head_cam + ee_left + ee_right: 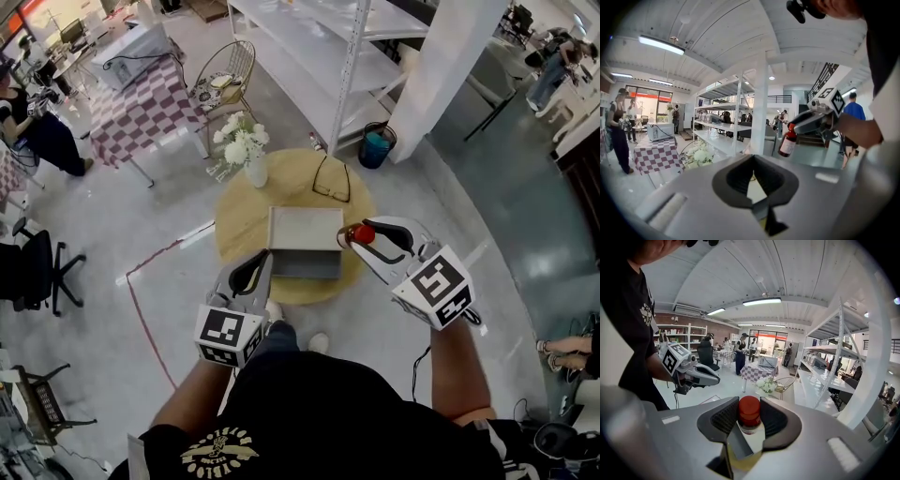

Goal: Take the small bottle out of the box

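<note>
Between the right gripper's [354,239] pads sits the small bottle [749,412], clamped at its red cap, just right of the box [305,242]. Left gripper [255,272] closed, empty (idle near box). Advice: hold firm, carry bottle upright to bare worktop [291,183].

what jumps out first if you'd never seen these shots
The red-capped bottle catches the eye first, clamped in the right hand-held gripper over the right edge of the open box, which sits mid-way across the round table. After that come the white flowers at the table's far left edge and the glasses lying beyond the box.
</note>
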Tool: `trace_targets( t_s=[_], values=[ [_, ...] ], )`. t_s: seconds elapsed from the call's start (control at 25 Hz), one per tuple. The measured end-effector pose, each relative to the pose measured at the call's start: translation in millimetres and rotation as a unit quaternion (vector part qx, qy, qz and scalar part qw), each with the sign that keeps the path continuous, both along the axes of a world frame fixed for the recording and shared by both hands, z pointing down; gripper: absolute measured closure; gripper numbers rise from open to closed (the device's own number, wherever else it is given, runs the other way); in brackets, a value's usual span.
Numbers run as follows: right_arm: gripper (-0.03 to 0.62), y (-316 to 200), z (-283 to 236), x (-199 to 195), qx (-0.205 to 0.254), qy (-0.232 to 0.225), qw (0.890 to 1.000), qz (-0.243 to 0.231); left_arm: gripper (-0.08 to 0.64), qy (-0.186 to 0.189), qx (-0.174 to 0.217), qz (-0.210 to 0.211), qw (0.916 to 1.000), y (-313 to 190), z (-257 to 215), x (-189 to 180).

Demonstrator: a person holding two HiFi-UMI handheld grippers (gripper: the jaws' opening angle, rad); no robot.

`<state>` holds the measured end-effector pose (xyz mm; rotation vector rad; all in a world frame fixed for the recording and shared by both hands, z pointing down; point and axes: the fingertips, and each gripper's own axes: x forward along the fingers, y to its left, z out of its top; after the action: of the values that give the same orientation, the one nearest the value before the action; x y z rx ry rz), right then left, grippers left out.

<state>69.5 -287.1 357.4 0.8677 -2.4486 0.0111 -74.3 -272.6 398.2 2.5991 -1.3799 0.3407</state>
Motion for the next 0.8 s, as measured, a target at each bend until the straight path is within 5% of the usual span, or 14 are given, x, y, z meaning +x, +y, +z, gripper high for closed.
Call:
trace_targets(
  t_s=[0.8],
  values=[
    [0.442, -34.8, 83.7, -46.8, -0.045, -0.004, 0.999, 0.006, 0.560, -0.005, -0.028, -0.047, 0.9985, -51.6, 45.5, -55.8]
  ],
)
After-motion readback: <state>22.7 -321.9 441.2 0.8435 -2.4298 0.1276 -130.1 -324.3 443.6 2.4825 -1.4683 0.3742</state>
